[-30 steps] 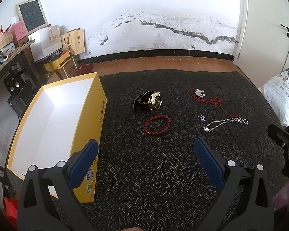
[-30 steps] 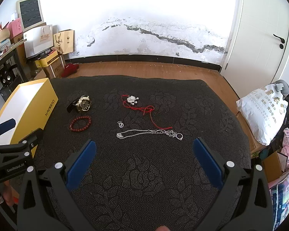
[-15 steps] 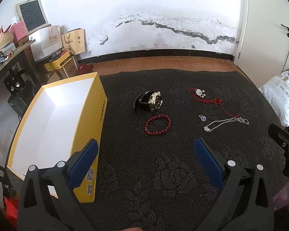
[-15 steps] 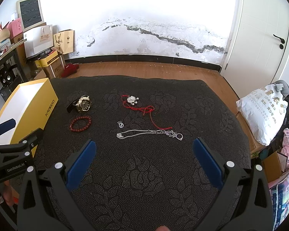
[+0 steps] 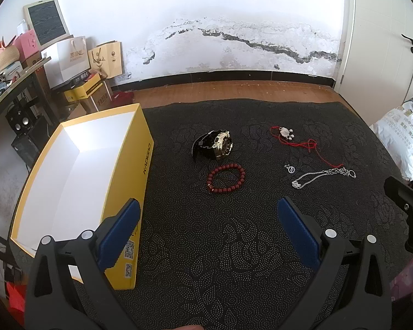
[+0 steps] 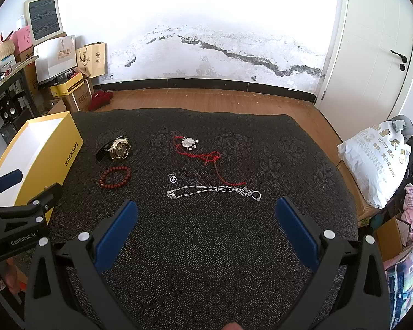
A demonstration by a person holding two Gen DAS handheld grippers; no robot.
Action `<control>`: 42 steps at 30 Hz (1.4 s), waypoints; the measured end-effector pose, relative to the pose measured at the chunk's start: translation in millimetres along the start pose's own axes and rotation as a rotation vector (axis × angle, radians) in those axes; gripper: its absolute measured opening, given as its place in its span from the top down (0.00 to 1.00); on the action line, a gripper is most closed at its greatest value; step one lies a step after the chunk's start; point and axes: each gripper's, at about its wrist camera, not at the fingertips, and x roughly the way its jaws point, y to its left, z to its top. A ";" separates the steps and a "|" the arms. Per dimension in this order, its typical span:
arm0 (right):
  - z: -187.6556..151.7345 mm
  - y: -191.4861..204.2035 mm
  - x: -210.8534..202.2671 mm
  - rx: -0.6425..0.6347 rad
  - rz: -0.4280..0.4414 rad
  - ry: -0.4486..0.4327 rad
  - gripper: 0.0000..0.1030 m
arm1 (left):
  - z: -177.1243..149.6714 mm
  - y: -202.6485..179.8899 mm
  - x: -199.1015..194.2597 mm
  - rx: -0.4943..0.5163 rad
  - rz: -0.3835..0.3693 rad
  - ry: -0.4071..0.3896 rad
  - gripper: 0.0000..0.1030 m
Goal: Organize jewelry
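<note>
Jewelry (image 6: 212, 189) lies loose, apparently untouched; jaws spread.

Bare dark surface (image 6: 206, 247) lies open between the spread tongs and the jewelry; nothing stands in the near stretch. At the left edge the tall wall of the yellow box (image 5: 129, 181) blocks a low sideways pass; its top is open from above.
</note>
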 end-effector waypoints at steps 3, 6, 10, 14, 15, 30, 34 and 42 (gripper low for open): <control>0.0 1.6 -1.1 -0.002 -0.001 -0.002 0.06 | -0.2 -0.4 0.2 0.000 0.000 0.000 0.06; 0.0 1.4 -1.0 -0.001 0.000 -0.001 0.06 | -0.3 0.2 0.6 -0.001 -0.002 0.002 0.06; 0.0 1.6 -0.9 -0.001 -0.001 -0.001 0.06 | -0.9 0.2 0.4 0.003 -0.001 0.001 0.06; -0.2 1.6 -0.9 -0.001 -0.001 0.000 0.06 | -2.1 1.5 1.8 0.000 0.000 0.004 0.06; -0.2 1.4 -1.0 -0.001 0.000 -0.001 0.06 | -1.6 1.0 1.9 0.000 0.001 0.004 0.06; -0.9 2.2 -0.9 0.000 -0.006 -0.003 0.06 | -2.0 -4.4 7.7 0.007 0.004 0.014 0.06; -0.6 1.8 -0.7 0.000 -0.006 -0.002 0.06 | -2.0 -4.5 9.1 0.006 0.002 0.022 0.06; -0.3 -5.7 4.1 0.003 -0.005 0.005 0.06 | -3.0 -7.8 18.1 0.015 -0.006 0.038 0.06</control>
